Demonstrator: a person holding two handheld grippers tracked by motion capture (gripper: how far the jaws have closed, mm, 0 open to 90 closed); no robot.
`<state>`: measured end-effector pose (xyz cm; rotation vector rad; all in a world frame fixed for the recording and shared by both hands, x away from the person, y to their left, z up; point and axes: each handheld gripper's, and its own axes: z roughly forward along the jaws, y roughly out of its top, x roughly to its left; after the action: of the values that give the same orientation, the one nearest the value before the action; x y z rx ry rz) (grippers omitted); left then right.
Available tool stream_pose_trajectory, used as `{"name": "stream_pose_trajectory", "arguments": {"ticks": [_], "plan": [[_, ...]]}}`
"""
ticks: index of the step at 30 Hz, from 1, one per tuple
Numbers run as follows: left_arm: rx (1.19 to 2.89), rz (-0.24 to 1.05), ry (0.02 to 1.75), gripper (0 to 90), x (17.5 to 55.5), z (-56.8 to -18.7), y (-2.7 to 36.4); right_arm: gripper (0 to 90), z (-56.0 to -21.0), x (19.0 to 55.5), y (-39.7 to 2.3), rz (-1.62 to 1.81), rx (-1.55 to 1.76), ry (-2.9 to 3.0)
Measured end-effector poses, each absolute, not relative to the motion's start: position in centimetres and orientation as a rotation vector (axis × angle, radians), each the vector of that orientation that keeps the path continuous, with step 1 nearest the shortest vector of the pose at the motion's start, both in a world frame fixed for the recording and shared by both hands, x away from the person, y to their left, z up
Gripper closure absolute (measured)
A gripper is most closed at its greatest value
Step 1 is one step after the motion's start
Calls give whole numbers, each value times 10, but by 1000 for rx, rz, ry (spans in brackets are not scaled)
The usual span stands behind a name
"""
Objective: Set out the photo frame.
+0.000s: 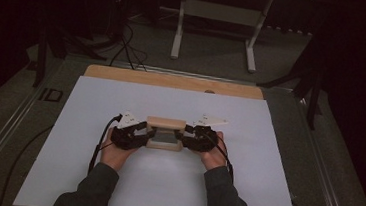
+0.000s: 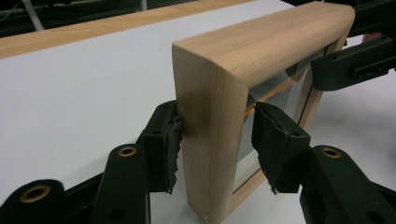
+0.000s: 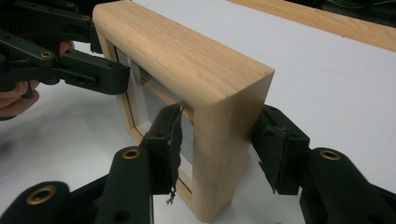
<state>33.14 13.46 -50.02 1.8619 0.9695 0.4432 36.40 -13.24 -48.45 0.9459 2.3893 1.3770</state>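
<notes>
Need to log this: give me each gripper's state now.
Left gripper: open, jaws astride one side of the wooden frame, one pad clear of it.
Right gripper: cannot tell, jaws astride the other side.

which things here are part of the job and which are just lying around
In the job:
- upright light wooden frame with a glass pane
- left gripper, jaws astride the frame's near end
- right gripper, jaws astride its other end

Lying about:
- white board under the frame
- white metal stand on the floor behind
- black cables on the floor
</notes>
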Motion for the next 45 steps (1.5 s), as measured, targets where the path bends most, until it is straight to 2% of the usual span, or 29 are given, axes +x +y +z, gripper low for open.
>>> {"name": "stream_pose_trajectory", "arguments": {"ticks": [19, 45], "plan": [[1831, 402, 1028, 515, 342, -504, 126, 522, -486, 374, -139, 1366, 987, 2364], [1837, 401, 1063, 466, 340, -502, 138, 436, -488, 370, -142, 1329, 1028, 2388]]}}
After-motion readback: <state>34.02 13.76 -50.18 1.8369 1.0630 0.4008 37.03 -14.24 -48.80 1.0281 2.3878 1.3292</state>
